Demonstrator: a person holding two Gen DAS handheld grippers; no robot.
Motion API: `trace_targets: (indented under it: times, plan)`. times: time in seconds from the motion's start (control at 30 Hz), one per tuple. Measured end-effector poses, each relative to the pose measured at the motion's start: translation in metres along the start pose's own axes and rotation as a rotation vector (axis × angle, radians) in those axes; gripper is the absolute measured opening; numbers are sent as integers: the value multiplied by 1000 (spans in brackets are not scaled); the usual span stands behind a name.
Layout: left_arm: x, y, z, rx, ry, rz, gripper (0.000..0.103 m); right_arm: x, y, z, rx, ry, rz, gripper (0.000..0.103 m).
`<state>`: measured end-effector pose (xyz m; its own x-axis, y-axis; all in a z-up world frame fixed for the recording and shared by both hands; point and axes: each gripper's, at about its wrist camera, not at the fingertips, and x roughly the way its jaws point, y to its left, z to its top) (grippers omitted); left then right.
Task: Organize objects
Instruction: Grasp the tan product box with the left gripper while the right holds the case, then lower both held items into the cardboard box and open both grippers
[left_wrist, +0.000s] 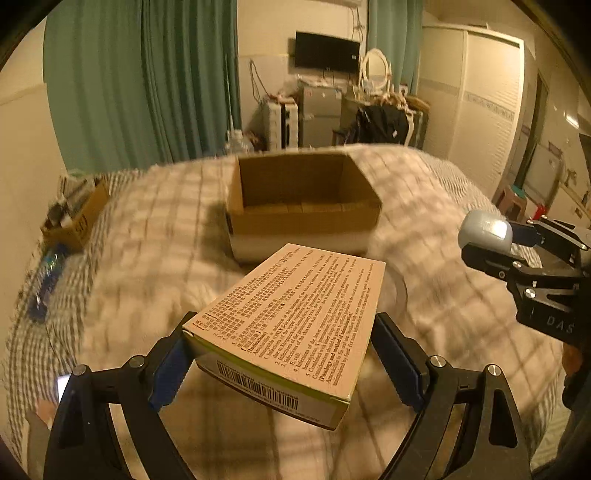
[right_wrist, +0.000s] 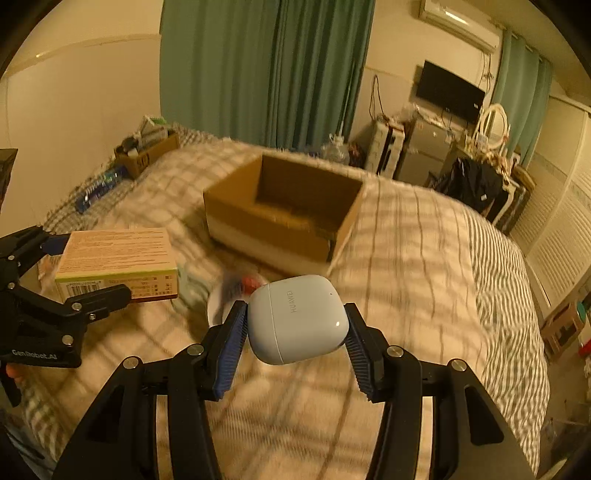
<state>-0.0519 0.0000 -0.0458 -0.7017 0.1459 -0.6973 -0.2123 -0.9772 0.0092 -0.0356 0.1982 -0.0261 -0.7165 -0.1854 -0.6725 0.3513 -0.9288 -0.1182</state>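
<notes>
Your medicine box (left_wrist: 291, 325) is matt printed cardboard, its pale face covered in small text. The earbud case (right_wrist: 297, 319) is smooth, glossy plastic — a highlight sits on its corner. At frame centre the open carton (left_wrist: 303, 206) is plain brown cardboard, dull. The bedspread (left_wrist: 147, 251) is soft checked cloth. Ribbed blue pads (right_wrist: 231, 354) line black matt fingers — bright metal screws.

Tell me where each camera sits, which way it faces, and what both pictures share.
Left wrist: on the left tool, looking along its fingers, tilted down over the bed toward the open cardboard box; it grips a medicine box; the right tool shows at right.
Right wrist: on the right tool, facing the same way; it grips an earbud case; the left tool shows at left.
Shared: bed, cardboard box, both held items, green curtains.
</notes>
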Motion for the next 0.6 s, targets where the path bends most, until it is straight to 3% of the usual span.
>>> trace_targets:
  times: [0.17, 0.33, 0.6]
  plan:
    - [-1, 15, 44, -33, -55, -12, 93, 4, -5, 45, -14, -65, -11, 51]
    - [3, 26, 93, -32, -115, 32, 93, 8, -15, 95, -19, -139, -27, 51]
    - [35, 36, 166, -57, -166, 72, 93, 42, -32, 172, -20, -180, -67, 51]
